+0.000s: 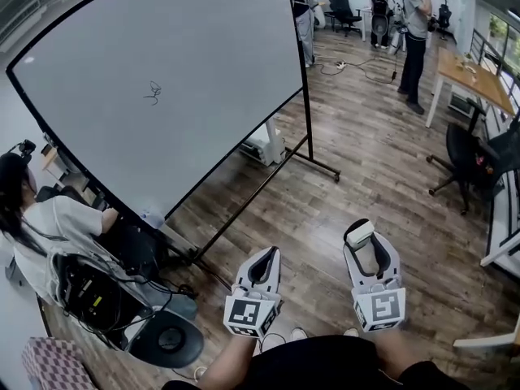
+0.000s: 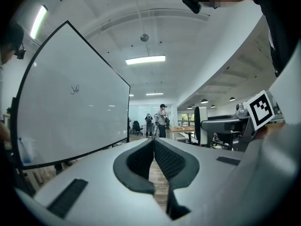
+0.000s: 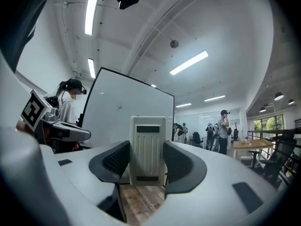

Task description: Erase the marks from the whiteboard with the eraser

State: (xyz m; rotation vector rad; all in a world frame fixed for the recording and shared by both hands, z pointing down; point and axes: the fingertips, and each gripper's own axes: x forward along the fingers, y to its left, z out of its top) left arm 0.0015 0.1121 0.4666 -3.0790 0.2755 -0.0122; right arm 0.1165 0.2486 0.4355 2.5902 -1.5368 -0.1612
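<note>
Grippers sit low, close to the person's body and well apart from the board, so wiping is judged not yet begun. The right gripper pinches the pale grey ribbed plastic eraser upright between its 2 pads, ribbed back toward the camera, presumably so the wiping face points forward. The left gripper is pressed together on nothing. Beyond, the large white freestanding whiteboard carries 1 small black scribble. The eraser's wiping side is hidden; the scribble is too small to read.
</note>
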